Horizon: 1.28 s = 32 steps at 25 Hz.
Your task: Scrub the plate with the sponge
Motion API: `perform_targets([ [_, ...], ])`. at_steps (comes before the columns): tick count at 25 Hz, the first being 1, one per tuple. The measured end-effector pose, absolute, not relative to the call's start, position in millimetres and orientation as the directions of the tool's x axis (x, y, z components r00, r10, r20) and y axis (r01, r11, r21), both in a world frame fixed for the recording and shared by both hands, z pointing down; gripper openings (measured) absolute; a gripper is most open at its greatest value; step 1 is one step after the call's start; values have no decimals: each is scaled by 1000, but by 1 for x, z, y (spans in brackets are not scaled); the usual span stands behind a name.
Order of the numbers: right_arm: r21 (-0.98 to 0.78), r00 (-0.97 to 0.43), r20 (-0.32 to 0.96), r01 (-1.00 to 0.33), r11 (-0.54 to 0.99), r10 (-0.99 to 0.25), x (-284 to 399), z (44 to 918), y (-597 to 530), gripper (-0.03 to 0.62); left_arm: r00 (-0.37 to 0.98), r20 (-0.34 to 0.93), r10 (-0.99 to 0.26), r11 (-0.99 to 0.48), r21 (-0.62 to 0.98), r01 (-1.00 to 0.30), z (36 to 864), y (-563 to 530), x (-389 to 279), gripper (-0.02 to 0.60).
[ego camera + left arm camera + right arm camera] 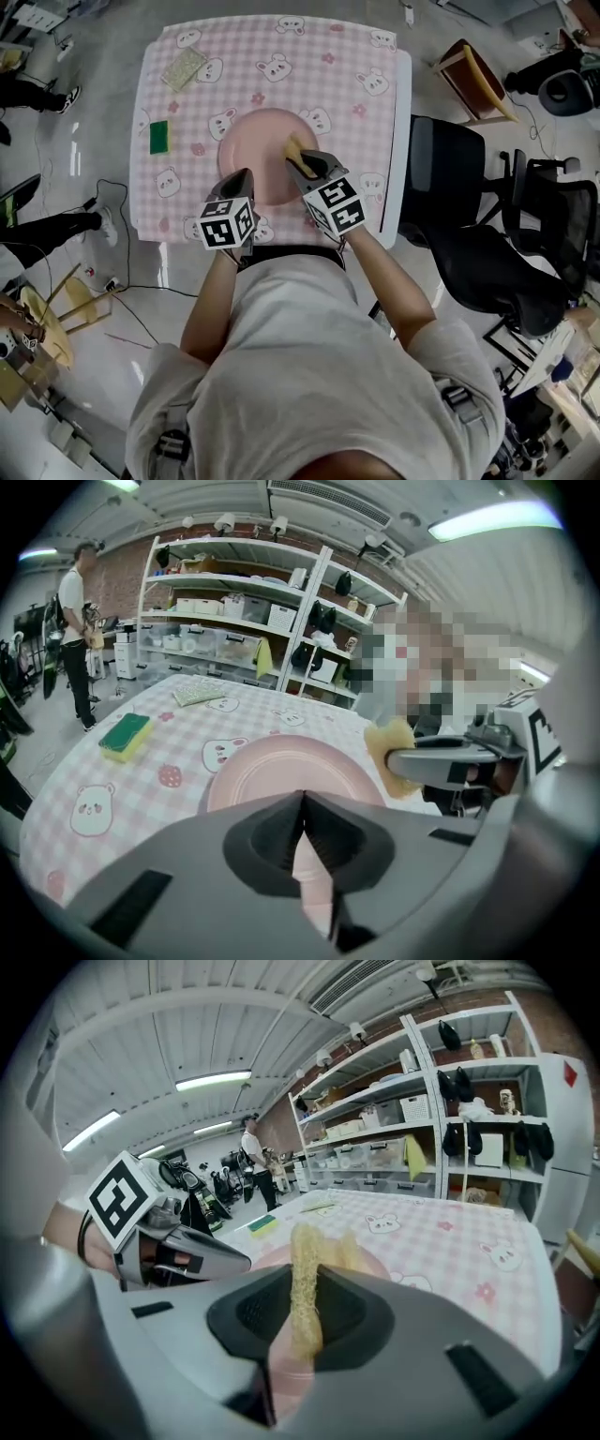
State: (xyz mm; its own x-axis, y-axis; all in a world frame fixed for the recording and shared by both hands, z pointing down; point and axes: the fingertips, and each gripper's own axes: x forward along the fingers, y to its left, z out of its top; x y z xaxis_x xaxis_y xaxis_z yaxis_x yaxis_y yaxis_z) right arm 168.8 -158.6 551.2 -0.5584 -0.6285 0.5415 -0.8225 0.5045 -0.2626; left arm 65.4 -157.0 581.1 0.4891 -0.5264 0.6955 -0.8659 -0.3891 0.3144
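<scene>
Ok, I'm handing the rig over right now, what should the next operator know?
Left gripper: jaws shut on the near rim of the plate, steadying it on the table.
Right gripper: jaws shut on the yellow sponge, held over the plate's right half; contact unclear.
Done: both grasps. No visible sign of how much is scrubbed.
To do: rub the sponge across the plate. A green sponge lies at the table's left.

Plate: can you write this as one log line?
left hand-held gripper: shut on plate | right hand-held gripper: shut on sponge | sponge: over plate
</scene>
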Motion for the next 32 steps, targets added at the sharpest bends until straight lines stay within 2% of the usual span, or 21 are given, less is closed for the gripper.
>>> perform_targets([
  [20, -177, -316, 492, -949, 262, -811, 122, 507, -88, 63, 717, 512, -474, -615, 391, -685, 518, -102, 40, 12],
  [32, -134, -309, 464, -951, 278, -830, 119, 488, -66, 63, 742, 458, -489, -654, 371, -660, 502, -82, 52, 13],
])
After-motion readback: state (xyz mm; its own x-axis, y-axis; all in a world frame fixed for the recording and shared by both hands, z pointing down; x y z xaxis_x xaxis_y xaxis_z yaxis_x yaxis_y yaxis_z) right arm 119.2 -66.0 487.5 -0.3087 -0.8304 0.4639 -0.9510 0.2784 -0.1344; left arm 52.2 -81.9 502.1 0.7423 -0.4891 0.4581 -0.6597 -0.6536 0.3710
